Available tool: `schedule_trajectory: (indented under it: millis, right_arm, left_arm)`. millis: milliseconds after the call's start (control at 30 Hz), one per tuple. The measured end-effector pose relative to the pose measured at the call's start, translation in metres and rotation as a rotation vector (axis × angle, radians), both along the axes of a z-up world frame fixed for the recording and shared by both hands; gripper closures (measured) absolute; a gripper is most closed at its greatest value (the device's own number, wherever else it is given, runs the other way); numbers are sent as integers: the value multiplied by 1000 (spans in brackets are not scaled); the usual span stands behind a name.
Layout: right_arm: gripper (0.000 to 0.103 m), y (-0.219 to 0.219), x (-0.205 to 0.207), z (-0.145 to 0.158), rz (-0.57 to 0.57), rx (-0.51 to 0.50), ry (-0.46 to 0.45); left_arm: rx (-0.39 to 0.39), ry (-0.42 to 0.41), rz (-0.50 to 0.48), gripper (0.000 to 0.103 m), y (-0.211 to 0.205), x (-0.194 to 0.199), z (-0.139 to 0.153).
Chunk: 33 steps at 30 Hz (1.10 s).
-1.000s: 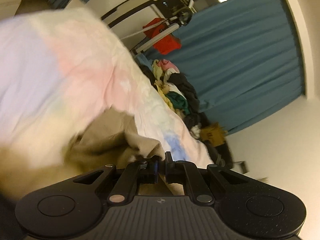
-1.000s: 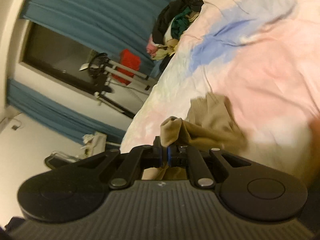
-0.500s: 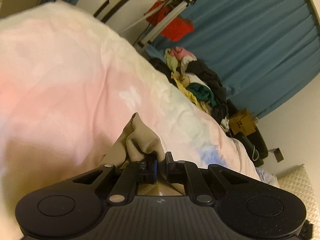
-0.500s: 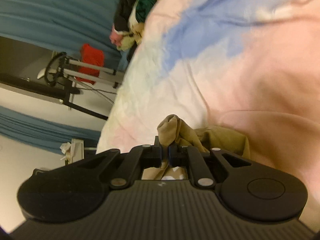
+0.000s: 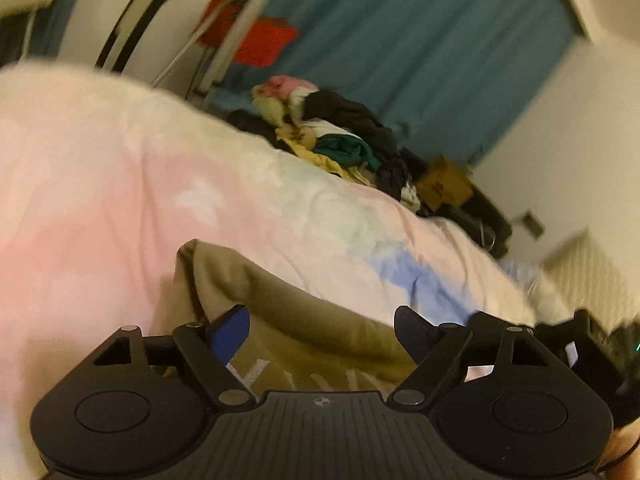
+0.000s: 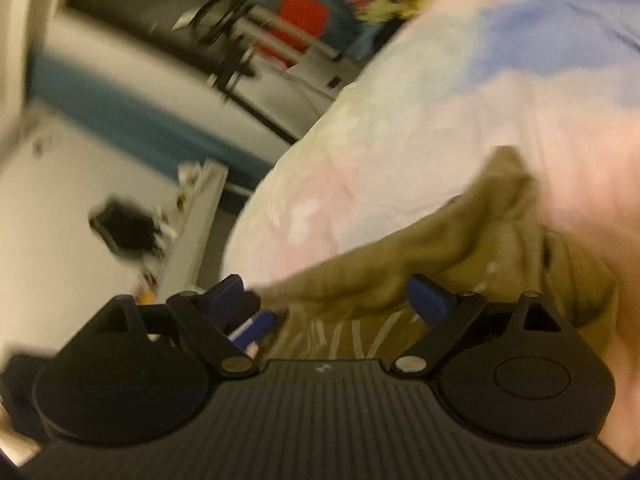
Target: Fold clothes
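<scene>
A tan garment with white lettering (image 5: pixel 304 320) lies on a pastel pink, white and blue bed cover (image 5: pixel 120 184). My left gripper (image 5: pixel 320 324) is open just above it, its jaws wide apart with the cloth lying loose between them. In the right wrist view the same garment (image 6: pixel 400 276) lies bunched on the cover (image 6: pixel 440 120), and my right gripper (image 6: pixel 328 296) is open over its near edge. The other gripper's blue fingertip (image 6: pixel 256 326) shows at the lower left. Both views are motion-blurred.
A heap of mixed clothes (image 5: pixel 340 136) sits at the bed's far end before a blue curtain (image 5: pixel 420 40). A metal rack with a red cloth (image 5: pixel 248 36) stands behind the bed. A cardboard box (image 5: pixel 444 184) sits beside the heap. A white shelf (image 6: pixel 196 216) stands left of the bed.
Both grippers were shut on the tan garment; now both have opened and let it go. The garment has dropped onto the bed cover and lies flatter.
</scene>
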State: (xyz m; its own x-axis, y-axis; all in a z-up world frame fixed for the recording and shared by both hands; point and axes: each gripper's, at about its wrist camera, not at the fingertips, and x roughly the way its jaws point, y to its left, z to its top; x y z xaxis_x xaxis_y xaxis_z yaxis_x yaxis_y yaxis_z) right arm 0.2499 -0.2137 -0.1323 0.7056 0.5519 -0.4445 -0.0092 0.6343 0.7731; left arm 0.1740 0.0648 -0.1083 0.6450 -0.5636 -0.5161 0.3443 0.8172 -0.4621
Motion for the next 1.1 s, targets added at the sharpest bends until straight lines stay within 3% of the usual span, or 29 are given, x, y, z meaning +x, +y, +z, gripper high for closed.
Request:
schedule_trajectory:
  millis: [33, 100, 133, 200, 233, 333, 567, 833, 1100]
  right_arm:
    - [14, 7, 2, 1, 21, -65, -17]
    - [37, 18, 9, 0, 45, -203, -23]
    - [40, 22, 13, -1, 51, -267, -19]
    - [61, 25, 20, -7, 55, -371, -6]
    - [64, 26, 23, -10, 49, -425, 3]
    - [66, 22, 23, -18, 7, -518, 17]
    - [65, 29, 16, -23, -36, -587, 4]
    - [64, 35, -3, -14, -71, -560, 6]
    - [62, 39, -52, 19, -126, -553, -96]
  left_arm:
    - [44, -20, -9, 21, -6, -1, -1]
    - [118, -34, -3, 21, -18, 5, -9]
    - [147, -31, 5, 21, -22, 9, -14]
    - [178, -14, 17, 22, -25, 16, -25]
    - [188, -9, 22, 22, -26, 19, -29]
    - [206, -14, 31, 22, -28, 24, -33]
    - [280, -47, 37, 22, -37, 10, -30]
    - [391, -89, 74, 21, -58, -9, -32]
    - [330, -18, 125, 21, -45, -55, -8]
